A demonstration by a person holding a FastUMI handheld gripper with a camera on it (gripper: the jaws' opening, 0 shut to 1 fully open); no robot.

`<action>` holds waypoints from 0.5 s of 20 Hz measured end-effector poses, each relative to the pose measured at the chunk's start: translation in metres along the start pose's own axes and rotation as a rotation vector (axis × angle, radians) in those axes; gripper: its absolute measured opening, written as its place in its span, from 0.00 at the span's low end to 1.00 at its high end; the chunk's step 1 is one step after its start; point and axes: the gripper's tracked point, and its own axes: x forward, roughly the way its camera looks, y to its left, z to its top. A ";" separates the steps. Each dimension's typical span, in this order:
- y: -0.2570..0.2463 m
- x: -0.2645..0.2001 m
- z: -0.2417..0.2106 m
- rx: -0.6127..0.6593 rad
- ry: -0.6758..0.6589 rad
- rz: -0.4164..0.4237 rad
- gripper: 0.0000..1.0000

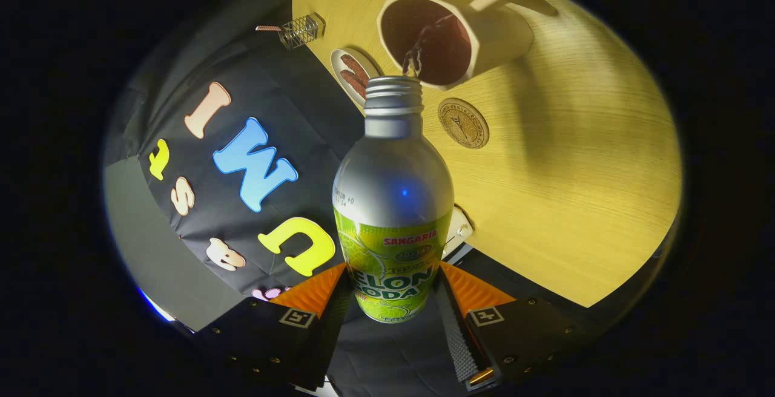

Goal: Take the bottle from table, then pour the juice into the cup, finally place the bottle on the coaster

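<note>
Gripper view: the hand-held gripper (392,300) sits at the bottom centre of the frame, its two fingers pressed against either side of the bottle (392,203), pinching it at the labelled lower body. The bottle's base is hidden between the fingers. The bottle is tilted, uncapped neck pointing toward the upper centre of the frame, mouth just at the rim of the cup (454,37). A thin stream of juice (418,55) runs from the mouth into the cup; the liquid level inside is hard to make out against the dark interior. The cup stands on the wooden counter (575,173) in the upper centre, its handle partly cut off by its own body. Just right of the bottle's neck, a round coaster (463,123) lies flat on the counter, apart from the cup. Left of the neck, a small plate (351,73) with brown pieces is partly hidden behind the bottle. Farther upper left, a small wire rack (301,29) stands at the counter's edge.
</note>
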 end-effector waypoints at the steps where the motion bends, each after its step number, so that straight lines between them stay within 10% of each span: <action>1: 0.002 0.000 -0.001 0.001 -0.001 0.000 0.77; 10: 0.009 0.002 -0.005 0.038 0.000 0.002 0.77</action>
